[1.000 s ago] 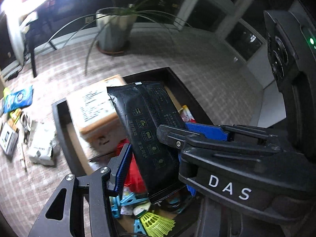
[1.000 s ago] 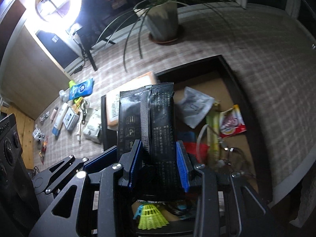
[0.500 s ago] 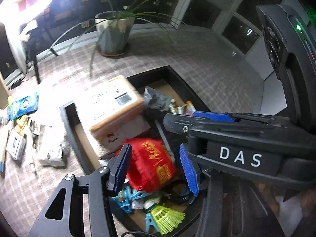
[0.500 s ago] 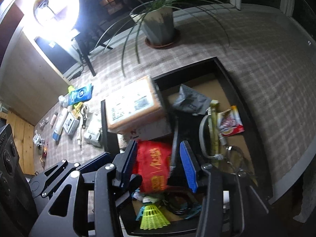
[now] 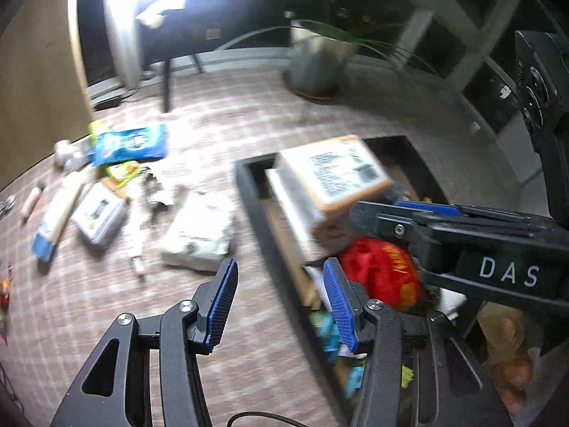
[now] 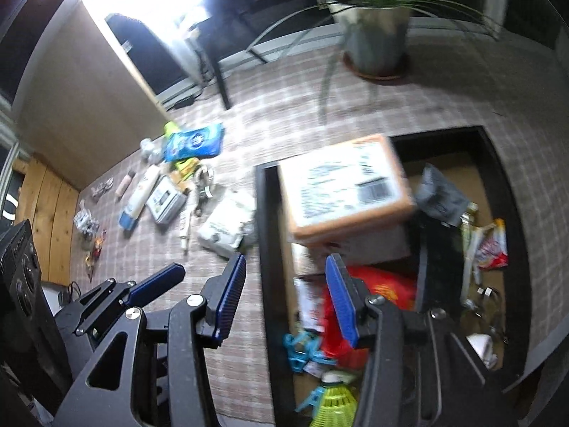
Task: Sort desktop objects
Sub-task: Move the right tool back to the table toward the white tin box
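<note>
A black tray (image 6: 265,235) holds an orange cardboard box (image 6: 341,192), a red packet (image 6: 387,284), a grey pouch (image 6: 441,195), a black packet (image 6: 441,259), a snack packet (image 6: 492,245), blue clips (image 6: 302,348) and a yellow shuttlecock (image 6: 334,405). My right gripper (image 6: 284,299) is open and empty over the tray's left rim. My left gripper (image 5: 281,302) is open and empty, over the tablecloth by the tray's left rim (image 5: 263,235). The box (image 5: 334,174) and red packet (image 5: 380,270) show there too. Loose items lie left on the cloth.
On the checked cloth lie a white packet (image 5: 199,235), a blue wipes pack (image 5: 131,144), a small white box (image 5: 99,213), a tube (image 5: 53,220) and small bits. A potted plant (image 6: 373,35) stands at the back. The table edge runs at front right.
Both grippers let go of the black packet, which now lies in the tray. Both views have swung left toward the loose items; the frames are motion-blurred.
</note>
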Motion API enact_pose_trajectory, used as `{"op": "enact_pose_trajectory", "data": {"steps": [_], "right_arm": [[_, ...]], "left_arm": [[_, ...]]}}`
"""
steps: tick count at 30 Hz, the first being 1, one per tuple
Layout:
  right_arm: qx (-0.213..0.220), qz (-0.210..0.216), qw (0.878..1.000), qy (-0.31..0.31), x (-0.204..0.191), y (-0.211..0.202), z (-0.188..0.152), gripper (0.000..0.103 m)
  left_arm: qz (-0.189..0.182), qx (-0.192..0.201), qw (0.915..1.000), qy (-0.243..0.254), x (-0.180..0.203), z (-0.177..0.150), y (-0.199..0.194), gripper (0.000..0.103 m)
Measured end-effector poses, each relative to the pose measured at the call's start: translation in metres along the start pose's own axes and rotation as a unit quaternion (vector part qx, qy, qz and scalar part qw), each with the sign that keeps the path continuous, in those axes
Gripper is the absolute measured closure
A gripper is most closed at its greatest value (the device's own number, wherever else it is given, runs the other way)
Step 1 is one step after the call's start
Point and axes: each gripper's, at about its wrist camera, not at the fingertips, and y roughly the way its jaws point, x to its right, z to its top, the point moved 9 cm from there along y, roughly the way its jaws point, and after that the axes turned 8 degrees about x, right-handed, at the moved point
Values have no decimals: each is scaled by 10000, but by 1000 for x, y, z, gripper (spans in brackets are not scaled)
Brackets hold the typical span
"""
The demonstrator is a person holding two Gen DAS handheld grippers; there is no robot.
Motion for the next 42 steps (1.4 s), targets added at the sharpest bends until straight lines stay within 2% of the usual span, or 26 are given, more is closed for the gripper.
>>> {"op": "enact_pose_trajectory", "data": {"steps": [8,13,15,21,29,36,42], "right_arm": [[-201,262,9985,-428,-56,32,4,56],[-291,414,9968,-618,-86,50,6,56],[-326,468,9960,-695,-96,58,8,56],[-461,568,9928,-949,-124,82,14,56],[-694,656,9882,-1196,-155,118,22,57],[-906,750,9837,-1363,-177,150,29,57],[-1156,852,9820,-1229,-187,182,34,56]], "left_arm": [[567,123,9978,-324,-61,-6,-7,55],[792,112,9948,-625,-101,-11,-9,53],[937,141,9928,-731,-118,-12,-10,51],[1172,79,9864,-1149,-165,-17,-6,50],[1230,-30,9768,-1752,-211,-20,6,50],[1150,-133,9748,-1905,-225,-15,25,50],[966,-236,9750,-1985,-225,-14,46,50]]}}
